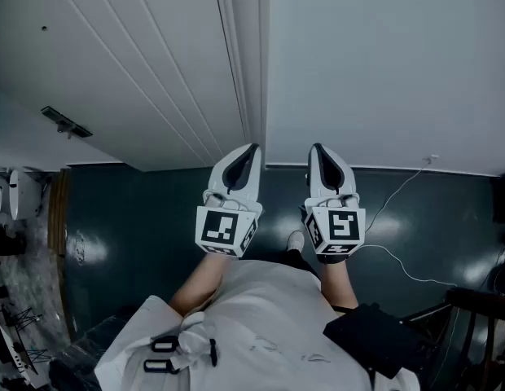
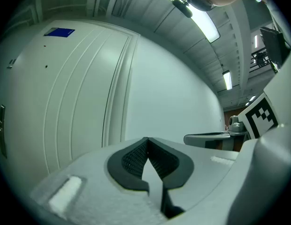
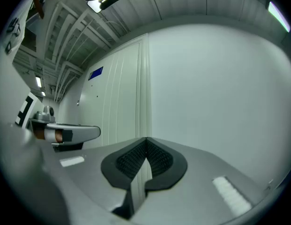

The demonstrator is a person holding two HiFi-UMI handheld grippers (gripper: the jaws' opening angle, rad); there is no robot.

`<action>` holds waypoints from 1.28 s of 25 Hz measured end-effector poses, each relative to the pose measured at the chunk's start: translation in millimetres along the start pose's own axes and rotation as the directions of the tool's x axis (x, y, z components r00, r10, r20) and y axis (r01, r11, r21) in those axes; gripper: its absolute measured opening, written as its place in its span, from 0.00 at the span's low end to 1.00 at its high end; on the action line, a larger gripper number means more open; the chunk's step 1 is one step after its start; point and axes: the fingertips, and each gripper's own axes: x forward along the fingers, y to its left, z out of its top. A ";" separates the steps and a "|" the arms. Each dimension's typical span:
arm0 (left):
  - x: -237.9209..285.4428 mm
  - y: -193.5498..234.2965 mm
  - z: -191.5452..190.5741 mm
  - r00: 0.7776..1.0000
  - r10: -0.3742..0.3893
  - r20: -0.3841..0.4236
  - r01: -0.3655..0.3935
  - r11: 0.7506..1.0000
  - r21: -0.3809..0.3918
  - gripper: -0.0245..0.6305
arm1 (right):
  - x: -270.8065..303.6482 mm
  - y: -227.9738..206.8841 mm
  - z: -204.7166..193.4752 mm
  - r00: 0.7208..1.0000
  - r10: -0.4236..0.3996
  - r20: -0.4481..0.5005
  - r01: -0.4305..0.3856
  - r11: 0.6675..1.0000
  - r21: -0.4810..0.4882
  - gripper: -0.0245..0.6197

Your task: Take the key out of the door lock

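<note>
Approach step, key unseen: left tongs (image 1: 251, 151) and right tongs (image 1: 318, 150) pressed together, empty, facing white panelled door (image 1: 155, 63). Next: towards dark metal fitting (image 1: 65, 122), upper left, probably the lock.

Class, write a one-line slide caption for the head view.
Left gripper and right gripper, both shut and empty, side by side facing a white panelled door and wall.

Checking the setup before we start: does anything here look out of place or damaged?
Nothing spilled or damaged. Only a loose white cable trails from the wall across the floor, right of the right tool. Both it and the left tool are shut, empty.
</note>
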 end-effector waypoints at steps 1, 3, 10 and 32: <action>-1.9 2.8 -0.9 1.000 0.011 -0.001 -0.011 1.000 0.000 0.04 | 2.0 3.1 0.7 1.000 0.011 0.000 -0.011 1.000 -0.004 0.05; -6.8 7.8 -0.6 0.999 0.032 -0.001 -0.032 0.999 0.004 0.04 | 5.7 10.3 1.7 0.999 0.035 0.000 -0.035 0.999 -0.008 0.05; -60.1 54.5 22.9 0.967 0.249 0.051 -0.251 0.967 0.051 0.04 | 37.4 81.0 11.0 0.961 0.275 0.002 -0.275 0.961 -0.007 0.05; -521.1 156.1 -1.6 0.079 0.996 0.040 -0.997 0.079 0.013 0.04 | -91.8 567.7 -25.6 -0.021 1.000 -0.016 -1.000 -0.021 0.011 0.05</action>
